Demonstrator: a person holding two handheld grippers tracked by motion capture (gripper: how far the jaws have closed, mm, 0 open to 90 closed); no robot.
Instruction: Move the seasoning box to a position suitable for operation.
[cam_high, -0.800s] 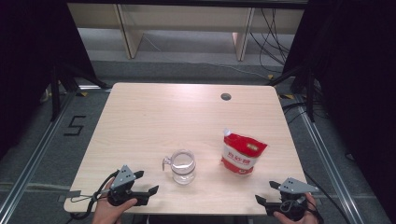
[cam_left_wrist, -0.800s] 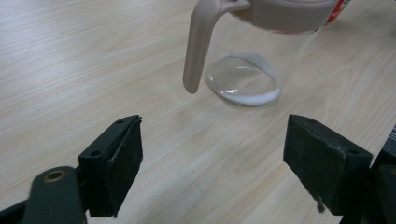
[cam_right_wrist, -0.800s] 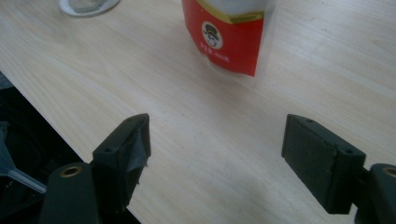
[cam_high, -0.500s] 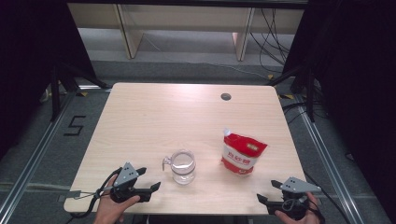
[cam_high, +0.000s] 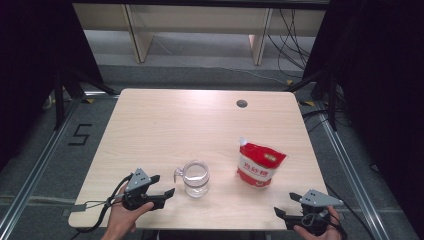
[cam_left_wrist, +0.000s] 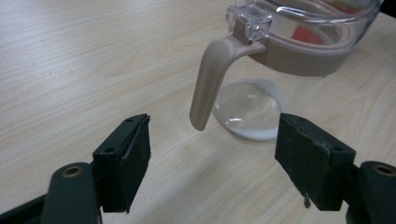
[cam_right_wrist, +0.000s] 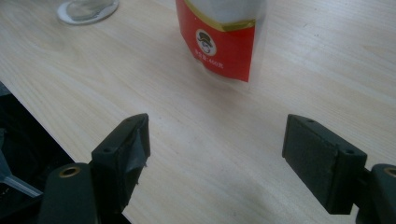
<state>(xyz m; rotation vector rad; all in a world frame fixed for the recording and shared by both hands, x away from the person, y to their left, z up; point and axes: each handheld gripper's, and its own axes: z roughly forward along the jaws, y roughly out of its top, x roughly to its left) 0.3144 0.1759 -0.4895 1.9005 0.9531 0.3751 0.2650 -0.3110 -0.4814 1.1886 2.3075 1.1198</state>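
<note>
Your left gripper (cam_high: 162, 186) has edged toward the one jug (cam_high: 195, 178). One pouch (cam_high: 258, 165) stands nearby. Both it and your right gripper (cam_high: 285, 207) gape empty.

A "5" is marked on the floor (cam_high: 80, 135); the red pouch's (cam_high: 260, 165) print is unreadable.

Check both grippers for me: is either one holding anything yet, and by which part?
Nothing is held. The left gripper is open just short of the pitcher's handle; the right gripper is open before the red pouch.
</note>
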